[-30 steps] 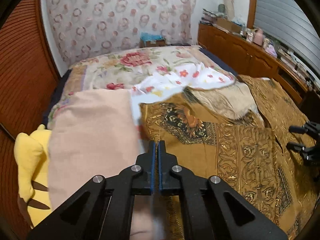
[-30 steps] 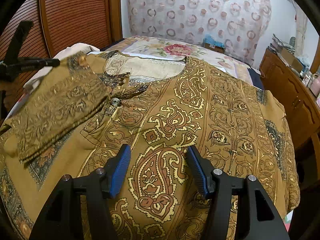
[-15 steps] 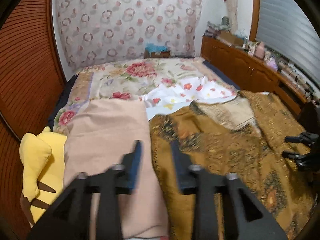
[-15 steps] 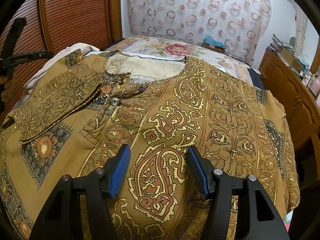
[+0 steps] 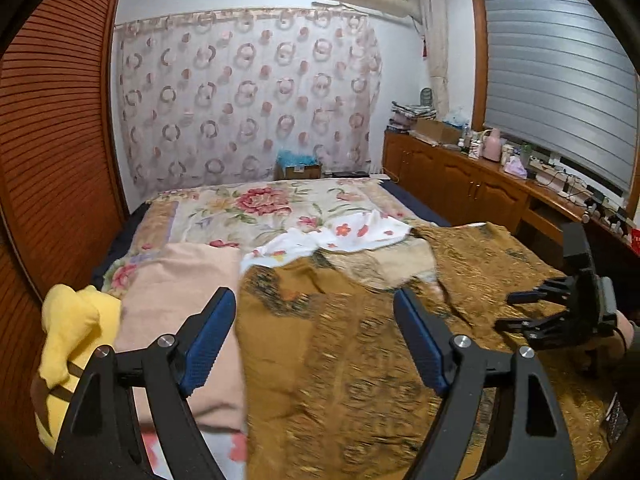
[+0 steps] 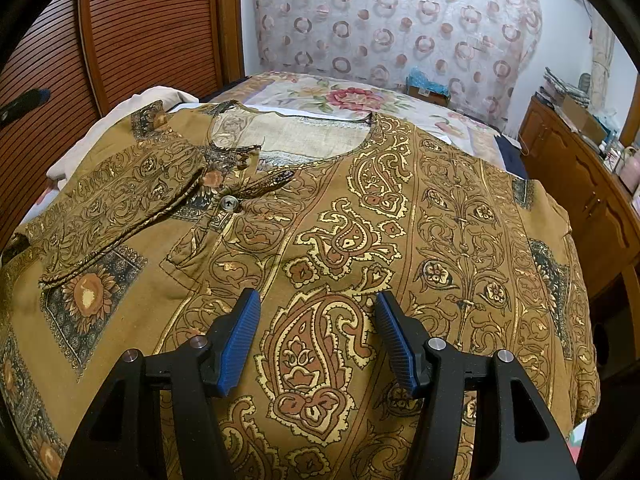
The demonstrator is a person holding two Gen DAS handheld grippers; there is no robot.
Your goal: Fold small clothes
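Far left, a yellow plush toy [image 5: 76,320] sat at the bed's edge beside a pink blanket [image 5: 180,280]. Your left gripper [image 5: 314,330] was spread wide, holding nothing, above the mustard paisley shirt [image 6: 340,240], which lay flat across the bed [image 5: 248,204] with one sleeve [image 6: 120,204] folded over its chest. Your right gripper [image 6: 316,338] was also wide and empty, hovering low over the shirt's front. A wooden cabinet [image 5: 460,188] ran along the right wall.
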